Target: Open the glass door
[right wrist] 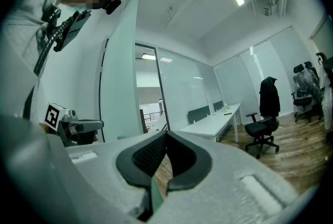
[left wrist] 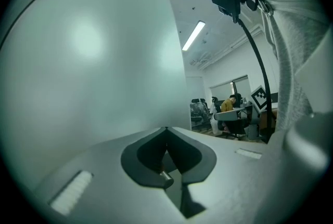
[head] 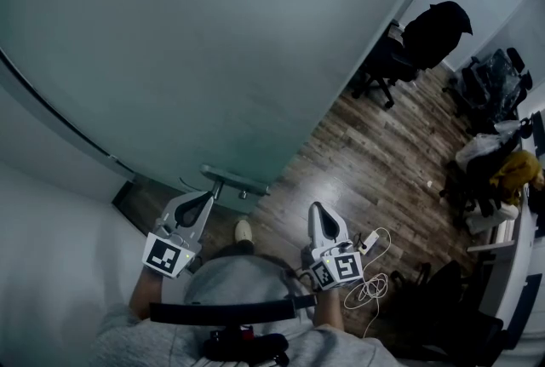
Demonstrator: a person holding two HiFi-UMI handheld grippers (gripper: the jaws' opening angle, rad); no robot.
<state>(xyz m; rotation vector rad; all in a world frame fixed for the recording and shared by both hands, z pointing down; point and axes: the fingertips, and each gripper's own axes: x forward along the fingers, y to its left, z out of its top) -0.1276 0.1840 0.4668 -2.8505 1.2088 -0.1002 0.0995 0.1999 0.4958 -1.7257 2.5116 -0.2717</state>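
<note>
The left gripper (head: pixel 207 198) is pressed together on the thin metal handle (head: pixel 235 180) of the frosted glass door (head: pixel 187 42) (directly before the person). The right gripper (head: pixel 317 209), jaws closed with nothing between them, hangs beside it.

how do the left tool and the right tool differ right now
The left tool is closed on the handle of the glass door; the right tool is closed on nothing. The left tool is up against the door, while the right tool hangs apart from it over the wood floor. Both have their jaws together.
</note>
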